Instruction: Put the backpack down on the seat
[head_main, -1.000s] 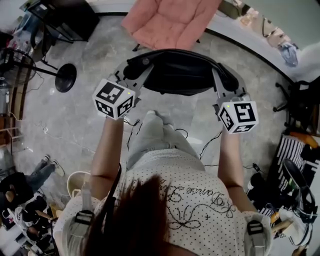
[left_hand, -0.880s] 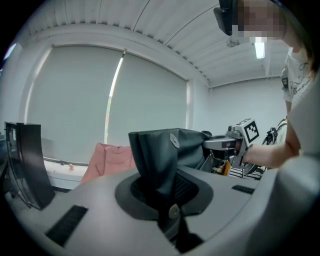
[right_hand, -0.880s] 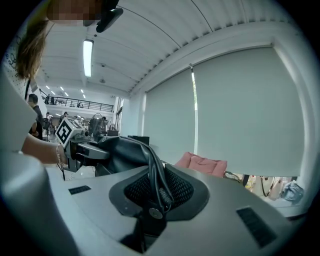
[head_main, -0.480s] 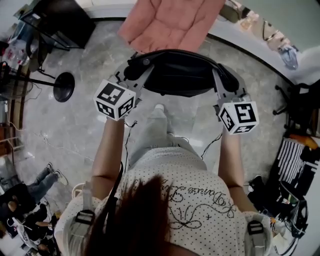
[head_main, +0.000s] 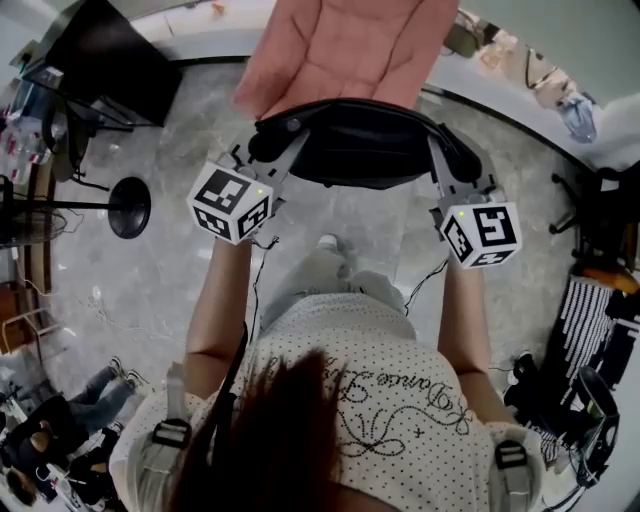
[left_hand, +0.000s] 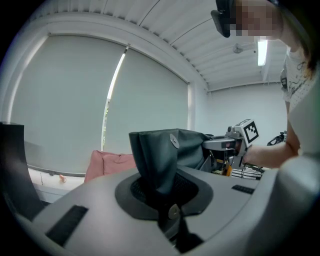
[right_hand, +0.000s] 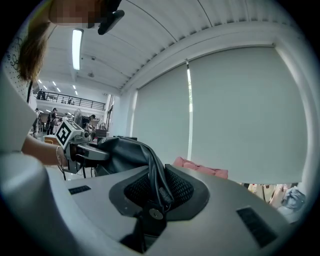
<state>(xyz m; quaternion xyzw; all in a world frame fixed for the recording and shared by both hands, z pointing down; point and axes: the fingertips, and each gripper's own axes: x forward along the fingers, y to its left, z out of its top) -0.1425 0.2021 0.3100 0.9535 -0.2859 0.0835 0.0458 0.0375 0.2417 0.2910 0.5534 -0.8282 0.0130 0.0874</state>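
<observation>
A black backpack (head_main: 362, 140) hangs in the air between my two grippers, just in front of a pink seat (head_main: 345, 45) at the top of the head view. My left gripper (head_main: 268, 150) is shut on the bag's left edge, and the dark fabric (left_hand: 159, 159) is pinched between its jaws in the left gripper view. My right gripper (head_main: 452, 160) is shut on the bag's right edge, where a folded black edge (right_hand: 156, 172) runs into its jaws. The pink seat (left_hand: 111, 164) shows low and behind the bag in the left gripper view, and the same pink seat (right_hand: 201, 169) shows beyond the right jaws.
A grey stone floor (head_main: 150, 270) lies below. A black round stand base (head_main: 130, 207) is at left, a dark cabinet (head_main: 95, 60) at top left. Cables trail on the floor by the person's foot (head_main: 328, 243). Cluttered black gear (head_main: 600, 330) stands at right.
The person has stepped forward with the backpack still held in both grippers. The pink seat has come closer and now sits right behind the bag.
</observation>
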